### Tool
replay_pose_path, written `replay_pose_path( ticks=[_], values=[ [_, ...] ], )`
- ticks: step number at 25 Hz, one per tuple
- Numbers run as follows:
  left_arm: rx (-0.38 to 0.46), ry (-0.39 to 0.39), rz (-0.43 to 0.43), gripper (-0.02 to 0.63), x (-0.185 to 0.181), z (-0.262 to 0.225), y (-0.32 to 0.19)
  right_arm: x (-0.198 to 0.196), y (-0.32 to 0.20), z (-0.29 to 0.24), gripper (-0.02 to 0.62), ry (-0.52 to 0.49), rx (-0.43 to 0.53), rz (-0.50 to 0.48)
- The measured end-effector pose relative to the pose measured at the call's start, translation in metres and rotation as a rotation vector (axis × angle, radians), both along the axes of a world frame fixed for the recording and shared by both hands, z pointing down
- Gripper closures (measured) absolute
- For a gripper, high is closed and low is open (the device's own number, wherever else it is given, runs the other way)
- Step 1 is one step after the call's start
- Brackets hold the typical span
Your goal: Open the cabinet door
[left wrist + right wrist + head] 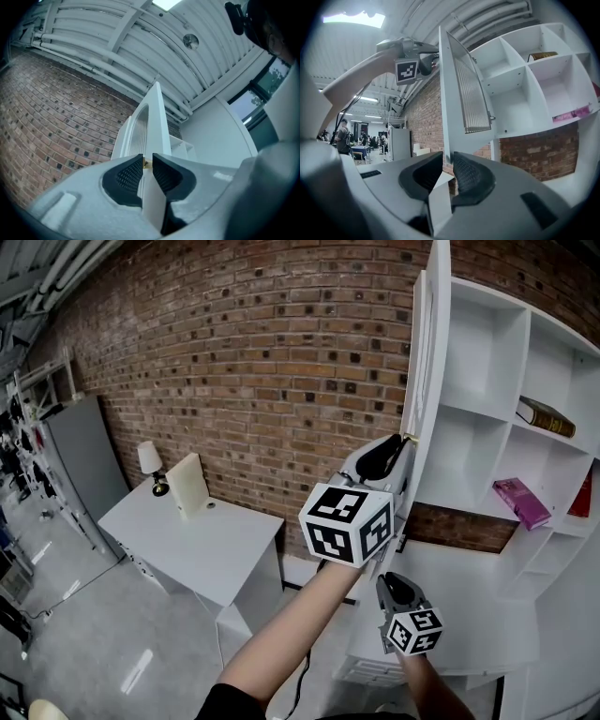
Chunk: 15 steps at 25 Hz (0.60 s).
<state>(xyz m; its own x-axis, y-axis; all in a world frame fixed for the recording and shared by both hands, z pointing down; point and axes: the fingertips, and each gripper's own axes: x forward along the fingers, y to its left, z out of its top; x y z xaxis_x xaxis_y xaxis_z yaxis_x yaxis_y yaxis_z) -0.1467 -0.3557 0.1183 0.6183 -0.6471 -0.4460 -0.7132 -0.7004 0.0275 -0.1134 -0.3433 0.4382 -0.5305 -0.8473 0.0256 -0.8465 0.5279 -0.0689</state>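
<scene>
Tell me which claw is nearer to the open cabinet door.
Left. The left claw grips the free edge of the cabinet door, a pad on each face. The right claw sits lower, below the door's bottom corner, apart from it and empty.

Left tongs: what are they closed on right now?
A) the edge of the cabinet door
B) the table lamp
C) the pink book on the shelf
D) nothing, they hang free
A: in the left gripper view the left tongs pinch the edge of the white cabinet door, with both dark pads pressed against it.
</scene>
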Motion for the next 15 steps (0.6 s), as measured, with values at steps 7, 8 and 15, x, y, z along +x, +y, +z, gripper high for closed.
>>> replay_pose_path(
  ticks=[7, 8, 15],
  values=[
    [0.005, -0.031, -0.034, 0.535, -0.008, 0.015, 0.014, 0.011, 0.020, 0.003, 0.526, 0.007, 0.003, -0.023],
    [0.004, -0.043, -0.040, 0.535, -0.007, 0.021, 0.017, 0.016, 0.025, 0.005, 0.526, 0.014, 0.002, -0.028],
    [-0.007, -0.152, -0.119, 0.569, -0.014, 0.071, 0.043, 0.065, 0.067, 0.028, 0.526, 0.021, -0.061, -0.014]
  ],
)
